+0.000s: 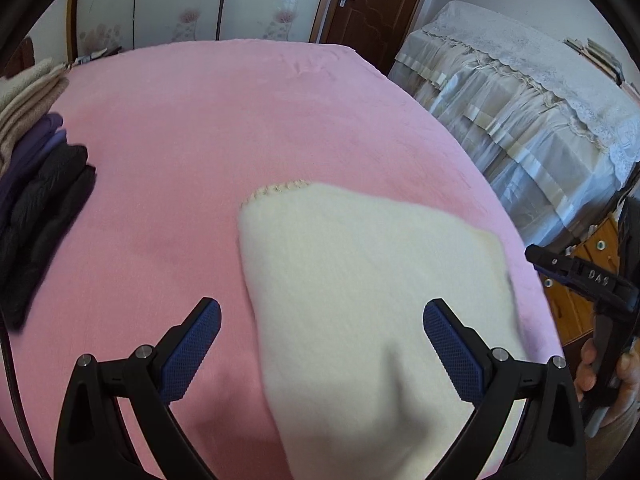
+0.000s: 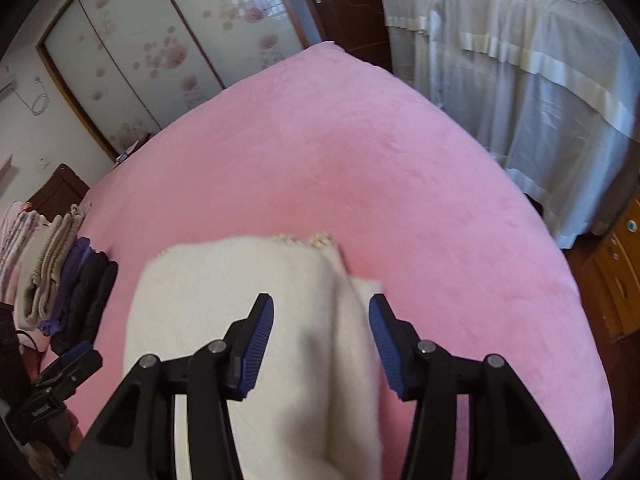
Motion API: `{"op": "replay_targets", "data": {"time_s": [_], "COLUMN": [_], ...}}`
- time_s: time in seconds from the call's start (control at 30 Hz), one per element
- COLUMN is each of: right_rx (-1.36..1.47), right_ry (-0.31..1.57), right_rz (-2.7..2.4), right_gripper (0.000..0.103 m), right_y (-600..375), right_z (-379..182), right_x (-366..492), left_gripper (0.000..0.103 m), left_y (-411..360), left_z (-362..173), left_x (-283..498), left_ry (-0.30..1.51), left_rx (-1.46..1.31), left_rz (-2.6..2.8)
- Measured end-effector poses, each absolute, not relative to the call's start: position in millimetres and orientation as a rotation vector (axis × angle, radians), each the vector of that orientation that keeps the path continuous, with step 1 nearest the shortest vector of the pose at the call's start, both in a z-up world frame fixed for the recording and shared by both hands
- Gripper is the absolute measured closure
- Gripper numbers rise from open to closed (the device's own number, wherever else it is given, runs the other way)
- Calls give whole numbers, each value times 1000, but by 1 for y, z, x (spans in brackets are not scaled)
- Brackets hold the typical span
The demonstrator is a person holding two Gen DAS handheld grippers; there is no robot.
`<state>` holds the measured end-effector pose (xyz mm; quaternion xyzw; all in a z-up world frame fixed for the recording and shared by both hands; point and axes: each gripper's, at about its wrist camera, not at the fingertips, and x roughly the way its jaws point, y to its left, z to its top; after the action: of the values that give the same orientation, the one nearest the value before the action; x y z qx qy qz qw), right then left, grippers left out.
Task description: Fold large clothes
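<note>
Where a wide pink bedspread (image 1: 192,152) covers the bed and fills most of both wrist views, it serves as the working surface, plush and smooth apart from a few small creases near its far edge at twelve o'clock. Behind the bed stands a wardrobe (image 2: 132,60) with frosted sliding doors printed with pale pink blossoms, and to its right a dark brown door (image 1: 368,4) with a metal handle. At two o'clock, just off the bed's right edge, a piece of furniture is draped in a white lace-trimmed cover (image 1: 532,92), with a narrow strip of floor between. No bins or baskets appear; a stack of folded clothes (image 1: 36,184), beige, purple and black, lies along the bed's left edge at nine o'clock. The cream garment (image 1: 360,280), fuzzy and folded over, lies on the near part of the bedspread at about five o'clock in the left wrist view, its crocheted trim pointing away. Most of the bedspread beyond it is bare. The left gripper (image 1: 322,344) hangs above the bed with its blue pads spread wide, nothing between them. The right gripper (image 2: 321,340) hangs over the garment, pads parted and clear of the cloth. A hand (image 1: 608,372) grips its handle at four o'clock.
</note>
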<state>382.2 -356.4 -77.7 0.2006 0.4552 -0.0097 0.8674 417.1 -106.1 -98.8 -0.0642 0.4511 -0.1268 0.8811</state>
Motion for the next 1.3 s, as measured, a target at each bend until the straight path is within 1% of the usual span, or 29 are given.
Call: {"op": "replay_targets", "data": {"time_s": [0.1,0.2,0.33,0.37,0.4,0.43,0.5,0.57,0.7,0.83,0.9,1.0,1.07,1.17,1.2,1.27,1.3], "right_rx": [445,428,465,496,506,478,362,292,290,308,305,283,291,320,330,364,374], "right_ry": [1001,1074,1118,1120,1120,1120,1104,1073,1081,1101,1104,1104,1096,1068,1058,1028,1012], "right_rz": [17,25,59,71,80,83,50,6,-30,-60,-72,-82,-76,-56,-44,2,24], "right_gripper": [53,53,54,56,74,80,85,86,86,85,84,83,79,78,75,62,47], "right_y": [-355,-353,-355,-358,-359,-357,-349,-344,-346,-351,-350,-343,-343,-342,-341,-340,-338], "right_z": [-91,-114,-140,-143,-145,-144,-135,-127,-140,-159,-158,-150,-141,-121,-113,-95,-86], "right_x": [409,428,437,437,436,436,432,426,426,428,429,430,426,413,409,396,392], "left_gripper": [2,3,3,3,3,3,10,11,12,13,13,12,12,12,12,9,7], "left_y": [-106,-98,-89,-89,-89,-91,-97,-105,-117,-119,-119,-121,-120,-118,-117,-117,-116], "left_z": [-116,-141,-160,-162,-164,-165,-163,-160,-168,-177,-178,-171,-162,-144,-134,-117,-107], "left_x": [444,464,477,478,479,480,480,480,480,488,488,482,476,465,459,450,443], "left_ry": [982,1044,1053,1053,1052,1052,1047,1034,1040,1078,1080,1062,1061,1055,1039,1011,991], "left_rx": [-121,-179,-270,-277,-282,-277,-252,-202,-179,-197,-193,-163,-158,-165,-164,-153,-150], "left_rz": [-248,-215,-217,-216,-217,-217,-238,-242,-216,-230,-229,-206,-189,-192,-193,-190,-195]}}
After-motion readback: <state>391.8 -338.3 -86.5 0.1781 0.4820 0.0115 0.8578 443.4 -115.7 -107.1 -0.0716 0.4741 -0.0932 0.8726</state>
